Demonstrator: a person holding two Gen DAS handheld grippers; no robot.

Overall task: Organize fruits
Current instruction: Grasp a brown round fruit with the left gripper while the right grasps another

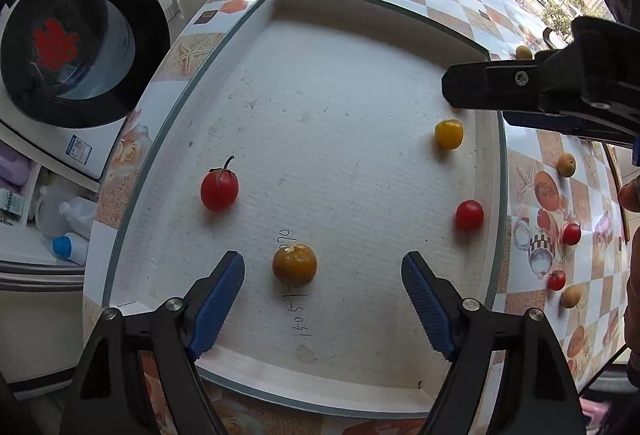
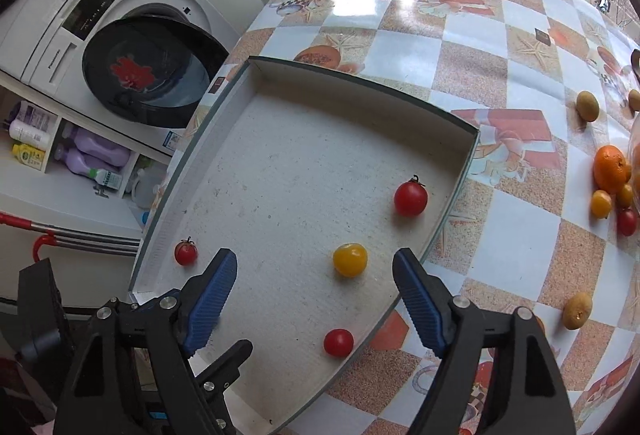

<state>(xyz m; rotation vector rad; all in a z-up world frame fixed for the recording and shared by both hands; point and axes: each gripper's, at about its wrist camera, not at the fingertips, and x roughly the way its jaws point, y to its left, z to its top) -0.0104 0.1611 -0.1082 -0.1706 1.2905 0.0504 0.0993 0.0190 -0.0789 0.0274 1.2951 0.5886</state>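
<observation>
Fruits lie scattered in the white tray (image 1: 486, 171). My left gripper (image 1: 323, 305) has its fingers spread wide, empty, the brownish tomato (image 1: 295, 264) between them. My right gripper (image 2: 315, 301) is likewise released, the yellow tomato (image 2: 350, 259) between its tips.

Both wrist views look down, close over the white tray (image 1: 496, 171) (shared), from adjacent sides.
</observation>
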